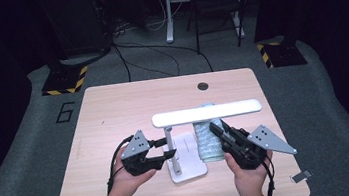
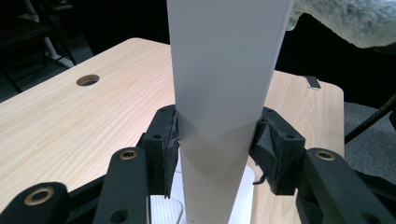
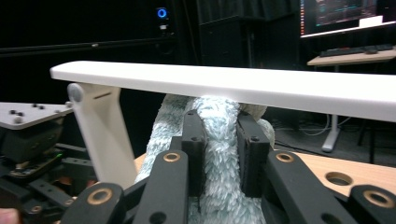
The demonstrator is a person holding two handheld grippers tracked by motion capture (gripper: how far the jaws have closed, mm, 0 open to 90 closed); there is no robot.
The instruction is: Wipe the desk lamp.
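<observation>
A white desk lamp stands near the table's front, with a square base, an upright post and a long flat head. My left gripper is shut on the post, its pads pressing both sides. A pale blue fluffy cloth hangs under the lamp head. My right gripper is shut on the cloth, which bulges between its jaws right below the head.
The wooden table has a round cable hole at the back. Beyond it are a chair, floor cables and yellow-black striped bases.
</observation>
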